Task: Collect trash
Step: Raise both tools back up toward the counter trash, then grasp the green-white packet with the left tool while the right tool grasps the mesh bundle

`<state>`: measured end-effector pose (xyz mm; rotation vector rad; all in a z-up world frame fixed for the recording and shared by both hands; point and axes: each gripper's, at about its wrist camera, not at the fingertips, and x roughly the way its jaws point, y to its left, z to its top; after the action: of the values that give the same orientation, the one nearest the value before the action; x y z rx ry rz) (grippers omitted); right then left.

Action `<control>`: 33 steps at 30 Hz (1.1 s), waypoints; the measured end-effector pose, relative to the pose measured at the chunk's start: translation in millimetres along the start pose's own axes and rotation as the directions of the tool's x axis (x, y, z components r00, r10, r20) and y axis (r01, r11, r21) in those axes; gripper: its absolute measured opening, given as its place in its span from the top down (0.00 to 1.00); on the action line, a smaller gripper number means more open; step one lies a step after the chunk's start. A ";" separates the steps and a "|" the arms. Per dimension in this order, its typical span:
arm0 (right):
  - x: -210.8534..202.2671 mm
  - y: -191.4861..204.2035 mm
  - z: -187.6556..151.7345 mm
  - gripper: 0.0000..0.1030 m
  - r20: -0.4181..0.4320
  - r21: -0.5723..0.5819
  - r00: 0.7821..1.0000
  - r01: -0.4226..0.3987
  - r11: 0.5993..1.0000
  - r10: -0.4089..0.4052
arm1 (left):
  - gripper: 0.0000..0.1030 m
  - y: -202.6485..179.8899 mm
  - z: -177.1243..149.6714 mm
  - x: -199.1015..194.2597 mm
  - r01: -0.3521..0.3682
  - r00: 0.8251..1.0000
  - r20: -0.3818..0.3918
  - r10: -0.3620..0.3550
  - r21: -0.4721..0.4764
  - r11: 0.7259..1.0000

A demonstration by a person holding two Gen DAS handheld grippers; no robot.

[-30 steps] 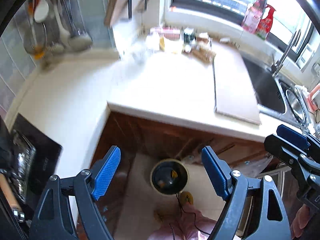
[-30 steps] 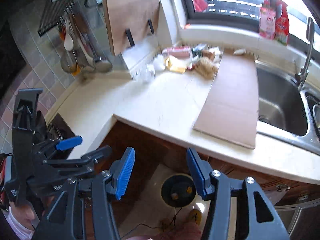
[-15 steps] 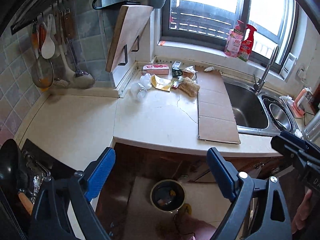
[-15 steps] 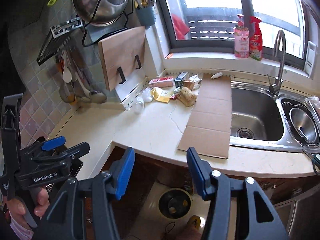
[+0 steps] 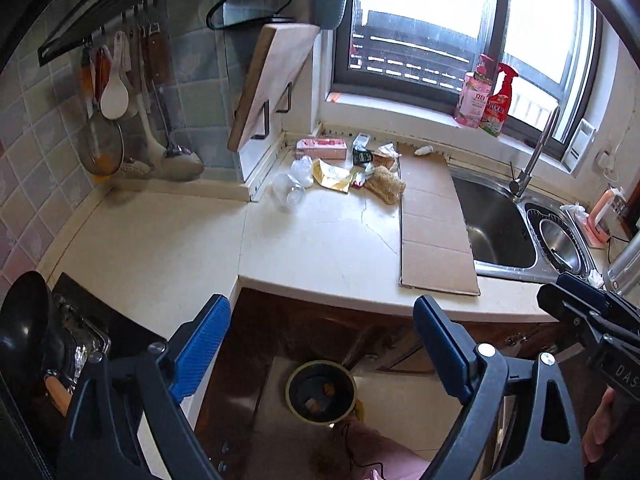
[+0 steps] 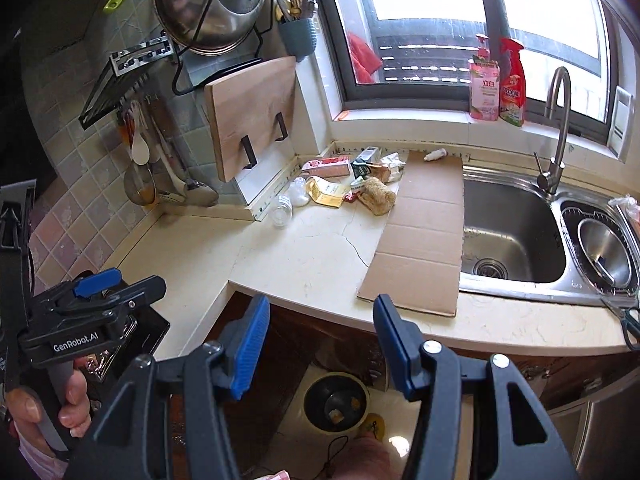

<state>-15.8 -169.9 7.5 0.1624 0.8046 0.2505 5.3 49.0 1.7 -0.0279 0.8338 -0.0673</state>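
Trash lies at the back of the cream counter: a pink box [image 5: 321,148], a yellow wrapper [image 5: 331,175], a brown loofah-like lump [image 5: 386,188], a clear plastic bottle [image 5: 289,193] and white crumpled bits. The same pile shows in the right wrist view, with the pink box [image 6: 326,167] and yellow wrapper [image 6: 327,193]. A round bin [image 5: 321,393] stands on the floor below the counter edge, also seen in the right wrist view [image 6: 335,403]. My left gripper [image 5: 320,354] is open and empty. My right gripper [image 6: 320,348] is open and empty. Both hang in front of the counter, above the bin.
A flat cardboard sheet [image 5: 434,224] lies beside the steel sink [image 5: 494,220] with its tap [image 6: 556,128]. A cutting board [image 6: 252,116] leans at the back. Utensils [image 5: 116,120] hang on the tiled wall. A wok [image 5: 24,328] sits on the hob at left.
Both grippers have risen and tilted up, so the window and wall come into view and the counter sits farther off. The jaws stay open and nothing on the counter moved.
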 end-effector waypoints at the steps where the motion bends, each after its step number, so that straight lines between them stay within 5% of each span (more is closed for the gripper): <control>1: -0.3 1.8 2.8 0.47 0.002 -0.012 1.000 -0.001 1.000 0.001 | 0.11 -1.4 2.6 -2.2 -0.001 1.000 0.009 0.001 0.004 1.000; 9: 7.4 -6.4 35.1 0.47 0.001 -0.048 1.000 0.026 0.999 -0.026 | 0.07 -17.9 26.2 2.3 0.000 0.999 0.038 -0.001 0.013 1.000; 17: 45.8 -48.4 78.2 0.47 -0.027 -0.052 0.999 0.044 0.998 -0.046 | 0.07 -39.3 71.5 50.4 -0.006 0.999 0.032 0.005 0.014 1.000; 30: 193.9 -127.4 168.8 0.47 -0.166 -0.066 0.986 -0.033 0.997 0.022 | 0.07 -88.7 170.0 231.6 -0.005 0.996 -0.091 0.007 0.030 1.000; 33: 240.4 -141.1 183.7 0.47 -0.213 -0.052 0.975 -0.071 0.996 0.058 | 0.14 -95.8 183.1 276.7 -0.016 0.993 -0.120 0.023 0.052 0.999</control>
<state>300.7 -246.1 -66.5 0.1076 1.0031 0.3569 321.7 -66.5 -74.9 0.0328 0.9523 -0.0723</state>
